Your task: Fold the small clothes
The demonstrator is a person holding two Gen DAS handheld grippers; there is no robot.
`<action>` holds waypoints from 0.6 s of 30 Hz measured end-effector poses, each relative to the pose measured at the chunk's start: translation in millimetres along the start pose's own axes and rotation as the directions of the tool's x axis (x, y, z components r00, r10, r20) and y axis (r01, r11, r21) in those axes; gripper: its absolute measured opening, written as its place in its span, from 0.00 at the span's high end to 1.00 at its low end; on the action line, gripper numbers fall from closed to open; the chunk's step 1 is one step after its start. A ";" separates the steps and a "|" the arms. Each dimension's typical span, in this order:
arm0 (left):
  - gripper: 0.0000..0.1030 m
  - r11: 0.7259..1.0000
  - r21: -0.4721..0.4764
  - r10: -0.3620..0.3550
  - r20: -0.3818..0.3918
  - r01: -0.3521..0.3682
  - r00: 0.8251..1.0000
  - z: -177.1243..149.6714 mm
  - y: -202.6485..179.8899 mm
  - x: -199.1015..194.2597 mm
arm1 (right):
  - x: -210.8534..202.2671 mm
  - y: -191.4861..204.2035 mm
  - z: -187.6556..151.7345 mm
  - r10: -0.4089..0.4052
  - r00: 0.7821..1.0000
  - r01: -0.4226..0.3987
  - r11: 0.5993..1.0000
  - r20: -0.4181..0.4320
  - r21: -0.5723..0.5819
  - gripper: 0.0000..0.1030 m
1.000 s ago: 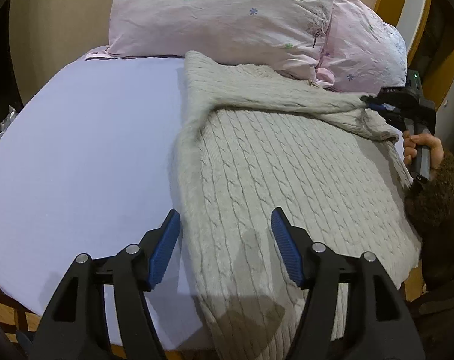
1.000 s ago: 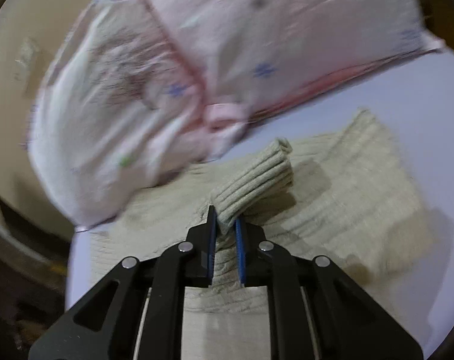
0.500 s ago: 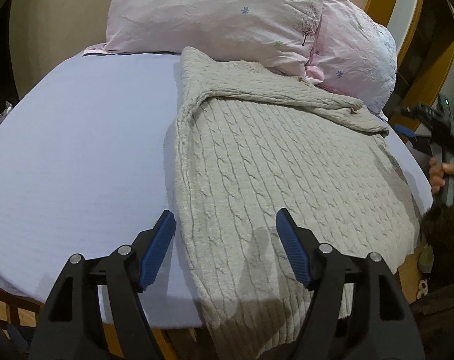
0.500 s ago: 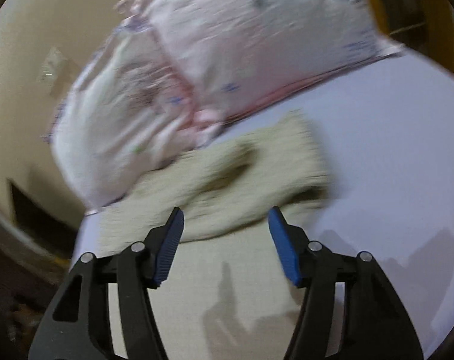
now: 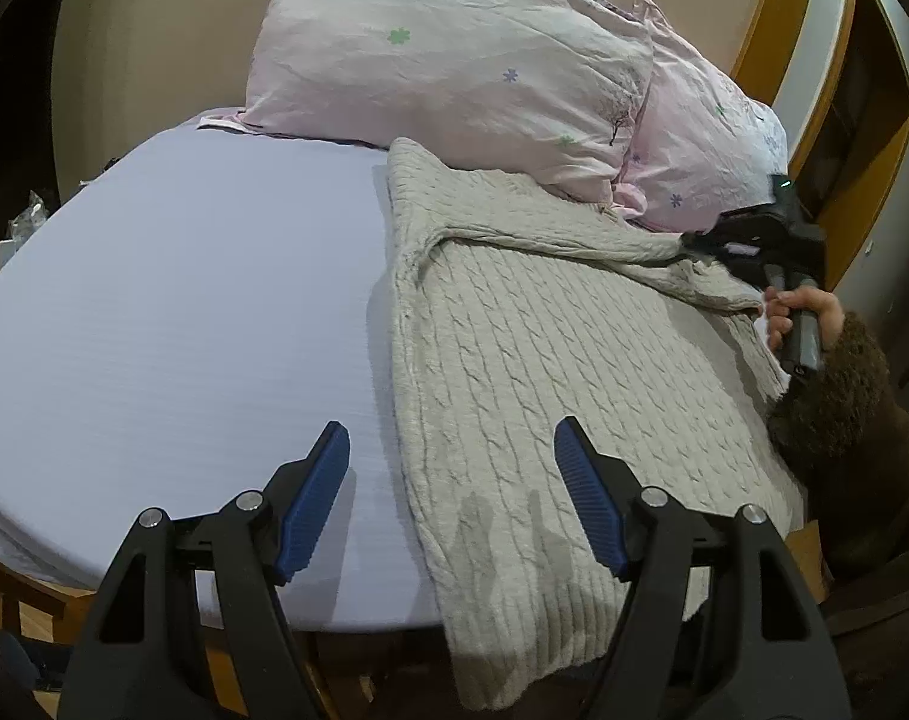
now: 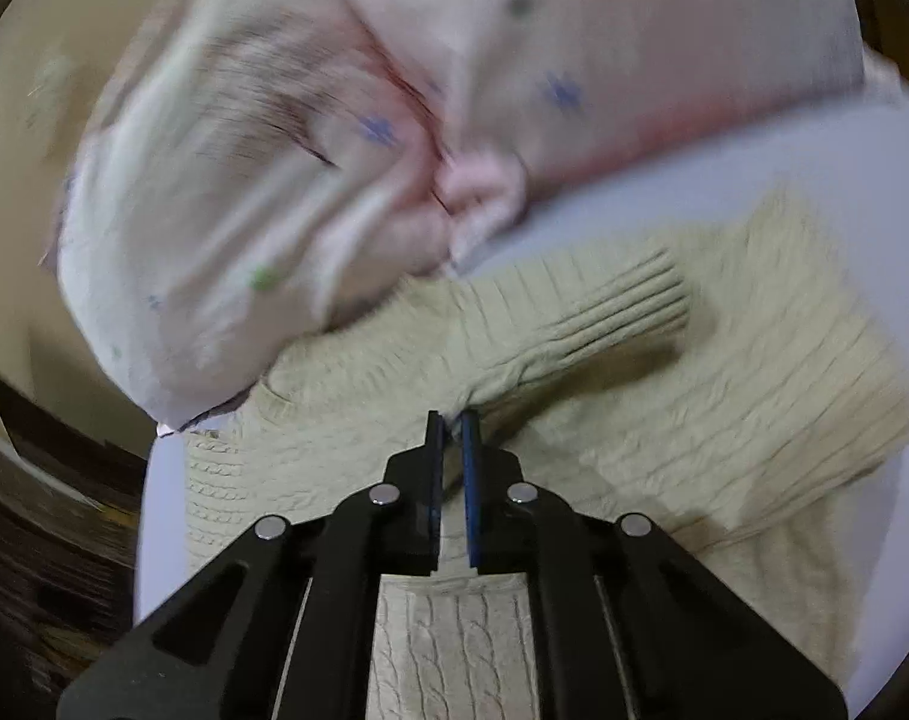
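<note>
Beige cable-knit sweater (image 5: 550,372) lies spread flat on the bed's lavender sheet (image 5: 184,312), body running from the near bed edge up to the two pale pink floral pillows (image 5: 454,60). Its hem hangs over the near edge. One sleeve is folded across the sweater's upper part, just below the pillows.

Left claw (image 5: 451,498): spread wide, gripping nothing, hovering above the sweater's left side near the hem; one blue-padded finger over bare sheet, the other over the knit.

Right claw (image 6: 452,450): nearly closed, pinching a fold of the sleeve (image 6: 574,312) close to its ribbed cuff, which points away from the claw across the sweater. View is motion-blurred. In the left wrist view the right claw (image 5: 700,240) sits at the sweater's far right corner beside the pillows, the person's hand (image 5: 802,312) on its handle.
</note>
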State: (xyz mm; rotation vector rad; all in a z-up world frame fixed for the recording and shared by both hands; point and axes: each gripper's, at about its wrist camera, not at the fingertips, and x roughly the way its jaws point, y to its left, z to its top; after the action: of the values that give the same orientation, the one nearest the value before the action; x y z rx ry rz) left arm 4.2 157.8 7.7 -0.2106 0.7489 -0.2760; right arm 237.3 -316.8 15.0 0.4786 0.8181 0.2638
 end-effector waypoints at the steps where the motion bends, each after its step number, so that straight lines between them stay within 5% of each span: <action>1: 0.30 1.000 -0.003 -0.002 -0.003 0.002 1.000 1.0 1.2 2.8 | -10.0 8.7 1.2 -0.020 0.999 0.022 0.999 0.039 -0.048 1.00; 4: 0.30 1.000 -0.001 -0.017 -0.007 0.017 1.000 1.1 -1.2 7.8 | -37.6 31.9 2.0 -0.121 0.983 0.143 0.977 0.137 -0.159 1.00; 6: 0.30 0.999 0.006 -0.031 -0.007 0.031 0.999 0.6 -3.5 9.1 | -36.1 29.1 2.0 -0.189 0.977 0.204 0.965 0.101 -0.167 0.94; 10: 0.30 0.999 0.014 -0.042 -0.007 0.042 0.999 0.2 -5.7 9.4 | -20.8 -16.9 2.6 -0.165 0.986 0.165 0.986 -0.015 0.006 0.58; 12: 0.29 0.999 0.015 -0.042 -0.008 0.042 0.999 -0.3 -4.7 8.4 | -16.0 -37.9 3.6 -0.155 0.988 0.157 0.984 -0.030 0.080 0.51; 17: 0.28 0.999 0.010 -0.041 -0.024 0.042 0.999 -1.5 -3.3 11.0 | 14.6 -73.7 12.4 -0.050 0.995 0.069 0.968 -0.085 0.241 0.50; 18: 0.28 0.999 0.009 -0.046 -0.030 0.046 0.999 -1.7 -4.0 12.1 | 19.4 -76.4 13.4 -0.043 0.996 0.061 0.966 -0.079 0.252 0.56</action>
State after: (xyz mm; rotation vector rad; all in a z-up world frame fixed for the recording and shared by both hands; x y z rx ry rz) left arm 10.8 150.0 -0.1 -0.2152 0.7724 -0.3267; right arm 263.4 -378.9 -28.0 0.6907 0.9403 0.1278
